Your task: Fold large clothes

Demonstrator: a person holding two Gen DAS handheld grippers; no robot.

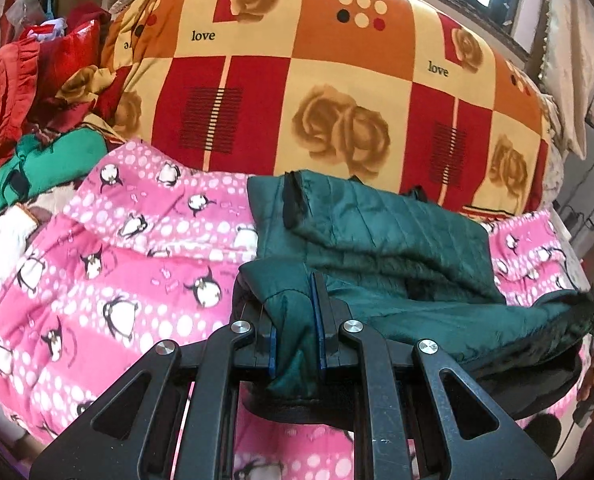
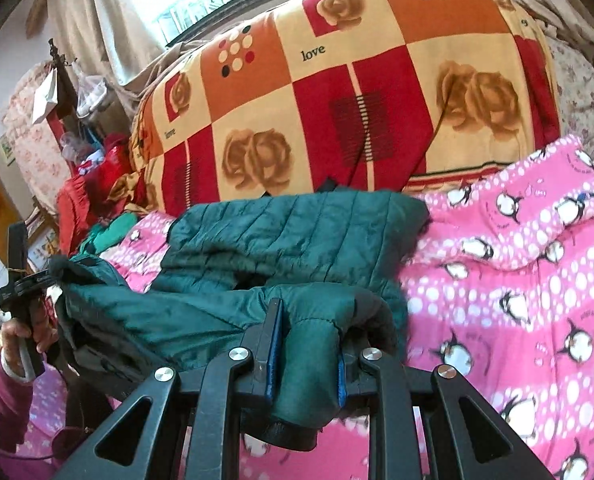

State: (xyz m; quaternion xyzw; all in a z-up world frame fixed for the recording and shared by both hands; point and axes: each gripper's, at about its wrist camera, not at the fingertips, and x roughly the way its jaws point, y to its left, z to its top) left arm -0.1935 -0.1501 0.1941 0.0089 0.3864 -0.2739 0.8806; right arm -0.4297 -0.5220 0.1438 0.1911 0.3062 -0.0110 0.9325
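Left gripper and right gripper each clamping near hem of green quilted jacket; jacket lying ahead on pink penguin blanket, long axis running crosswise between grippers, far edge nearing patchwork quilt

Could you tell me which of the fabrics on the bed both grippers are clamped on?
The dark green quilted jacket, lying on the pink penguin blanket; the left gripper and right gripper each pinch its near edge.
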